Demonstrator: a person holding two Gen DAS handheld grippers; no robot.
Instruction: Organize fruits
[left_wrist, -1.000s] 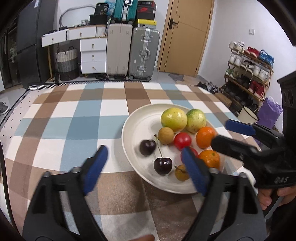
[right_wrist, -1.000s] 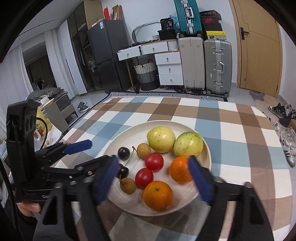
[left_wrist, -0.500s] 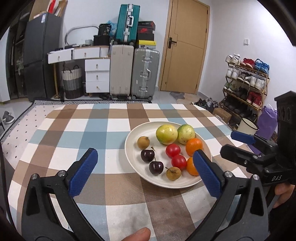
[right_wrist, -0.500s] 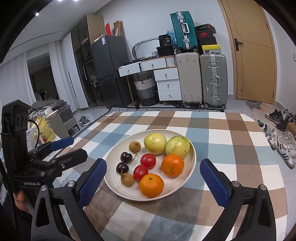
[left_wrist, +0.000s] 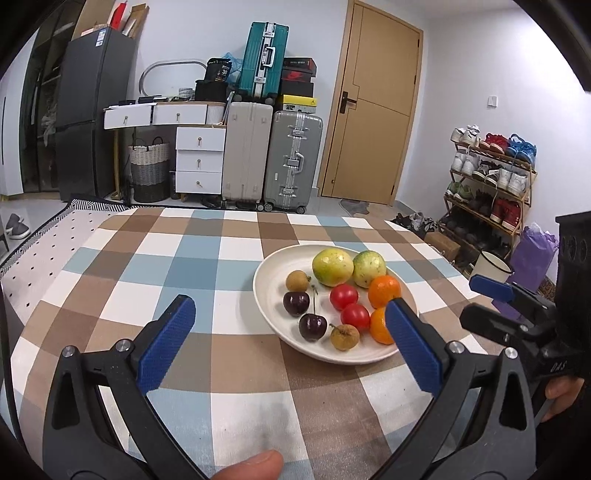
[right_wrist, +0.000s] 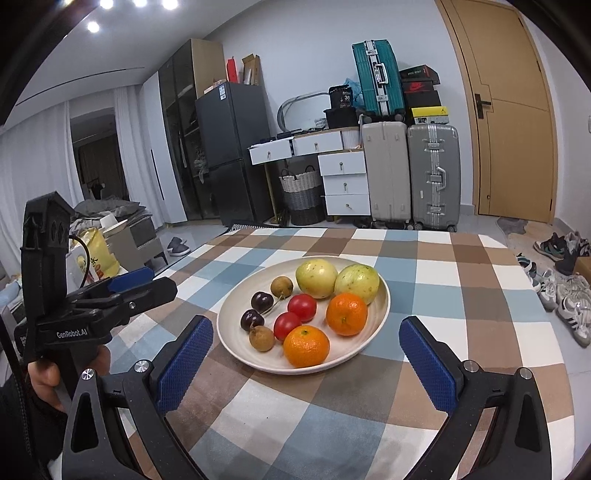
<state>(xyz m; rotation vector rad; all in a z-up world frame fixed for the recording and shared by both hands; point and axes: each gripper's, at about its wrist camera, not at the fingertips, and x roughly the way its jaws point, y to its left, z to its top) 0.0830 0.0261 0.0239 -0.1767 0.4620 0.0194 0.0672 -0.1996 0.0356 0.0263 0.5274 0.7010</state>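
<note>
A cream plate (left_wrist: 269, 288) (right_wrist: 380, 314) on the checked tablecloth holds two yellow-green fruits (left_wrist: 332, 267), two oranges (right_wrist: 346, 314), two red tomatoes (right_wrist: 302, 307), two dark cherries (left_wrist: 312, 326) and two small brown longans (right_wrist: 261, 338). My left gripper (left_wrist: 291, 350) is open and empty, held back from the plate's near left side. My right gripper (right_wrist: 306, 365) is open and empty, just short of the plate's near rim. Each gripper shows at the other view's edge, the right one (left_wrist: 491, 295) and the left one (right_wrist: 133, 284).
The checked tablecloth (left_wrist: 192, 258) covers the table. Behind it stand suitcases (left_wrist: 291, 158), white drawers (left_wrist: 199, 158), a woven basket (left_wrist: 149, 173), a dark fridge (left_wrist: 92, 110) and a wooden door (left_wrist: 373, 122). A shoe rack (left_wrist: 487, 181) stands at the right.
Both grippers have pulled back and risen away from the plate, with their jaws opened wider. The fruits lie unmoved on the plate.
</note>
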